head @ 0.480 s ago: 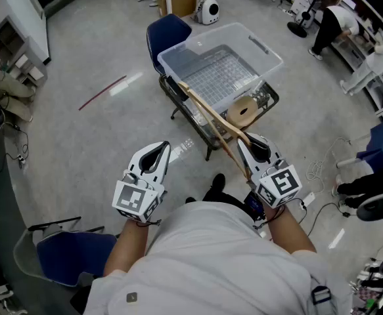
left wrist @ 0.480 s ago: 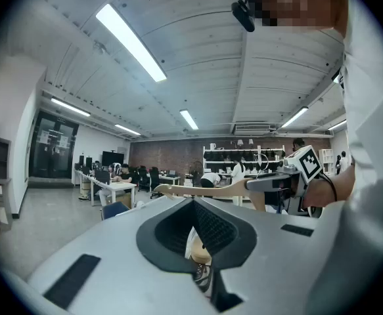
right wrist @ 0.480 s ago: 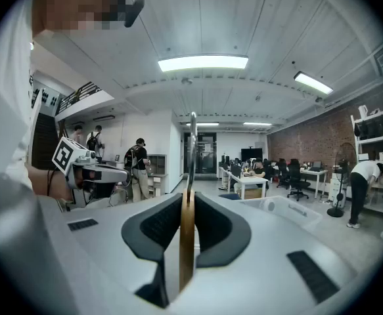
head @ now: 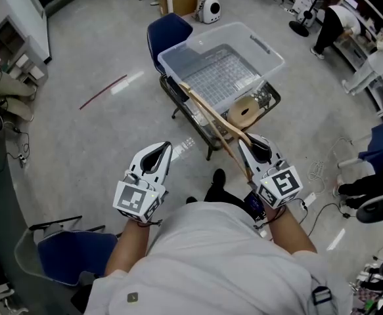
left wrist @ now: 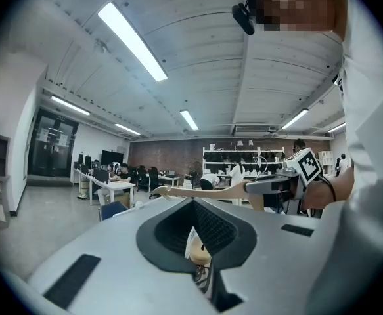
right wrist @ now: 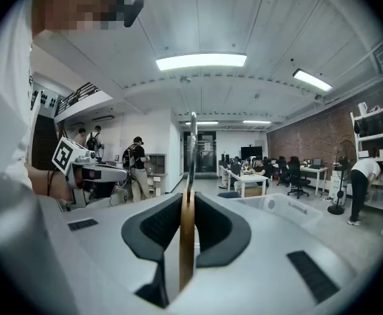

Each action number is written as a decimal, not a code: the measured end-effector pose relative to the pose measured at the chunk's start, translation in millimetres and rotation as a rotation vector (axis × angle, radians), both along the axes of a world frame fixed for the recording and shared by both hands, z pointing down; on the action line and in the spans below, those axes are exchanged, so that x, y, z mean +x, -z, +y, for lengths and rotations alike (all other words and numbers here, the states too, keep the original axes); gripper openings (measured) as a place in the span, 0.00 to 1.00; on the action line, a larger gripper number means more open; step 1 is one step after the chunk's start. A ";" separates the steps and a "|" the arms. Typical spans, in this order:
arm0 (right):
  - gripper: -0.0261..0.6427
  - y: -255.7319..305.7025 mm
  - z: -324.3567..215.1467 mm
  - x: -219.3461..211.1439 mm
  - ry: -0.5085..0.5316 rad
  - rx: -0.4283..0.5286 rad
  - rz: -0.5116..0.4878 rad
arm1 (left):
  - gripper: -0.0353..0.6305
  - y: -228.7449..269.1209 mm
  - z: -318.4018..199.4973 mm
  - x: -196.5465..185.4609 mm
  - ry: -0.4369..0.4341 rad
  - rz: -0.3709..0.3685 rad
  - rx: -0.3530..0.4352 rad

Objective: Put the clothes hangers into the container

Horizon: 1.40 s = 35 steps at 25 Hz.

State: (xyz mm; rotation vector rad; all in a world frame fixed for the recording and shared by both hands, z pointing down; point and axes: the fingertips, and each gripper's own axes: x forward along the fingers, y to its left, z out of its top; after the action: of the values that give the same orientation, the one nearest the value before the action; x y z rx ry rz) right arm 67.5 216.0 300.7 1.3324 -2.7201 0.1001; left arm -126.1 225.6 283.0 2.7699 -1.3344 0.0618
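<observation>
A wooden clothes hanger (head: 207, 113) runs from my right gripper (head: 245, 142) up toward the clear plastic container (head: 270, 48), its far end over the container's near corner. The right gripper is shut on the hanger. In the right gripper view the hanger (right wrist: 186, 241) stands edge-on between the pads, with its metal hook (right wrist: 192, 149) rising above. My left gripper (head: 163, 147) hovers lower left of the container, shut, with nothing in it. In the left gripper view the hanger (left wrist: 198, 190) crosses sideways beyond the jaws. The container (right wrist: 276, 205) looks empty.
The container rests on a dark wire cart holding a roll of tape (head: 244, 110), beside a blue chair (head: 168, 28). Another blue chair (head: 73, 254) stands at lower left. A red stick (head: 102, 92) and cables (head: 319, 169) lie on the floor. A person (head: 329, 18) stands far right.
</observation>
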 end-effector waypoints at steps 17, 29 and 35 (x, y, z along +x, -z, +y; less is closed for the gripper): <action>0.14 -19.3 -98.7 21.4 0.047 -0.070 -0.046 | 0.08 -13.3 -93.0 28.4 0.016 -0.036 -0.061; 0.14 -28.3 -192.8 83.2 0.096 -0.085 -0.079 | 0.08 -20.9 -189.1 99.4 0.012 -0.071 -0.075; 0.14 -32.3 -219.0 98.8 0.091 -0.095 -0.112 | 0.08 -34.1 -214.9 116.0 0.005 -0.086 -0.096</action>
State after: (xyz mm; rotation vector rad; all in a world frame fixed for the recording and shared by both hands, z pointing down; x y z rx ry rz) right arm 166.3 -3.1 333.0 1.2113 -2.8227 0.3005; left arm -10.2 10.7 317.0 2.7120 -1.3193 0.2406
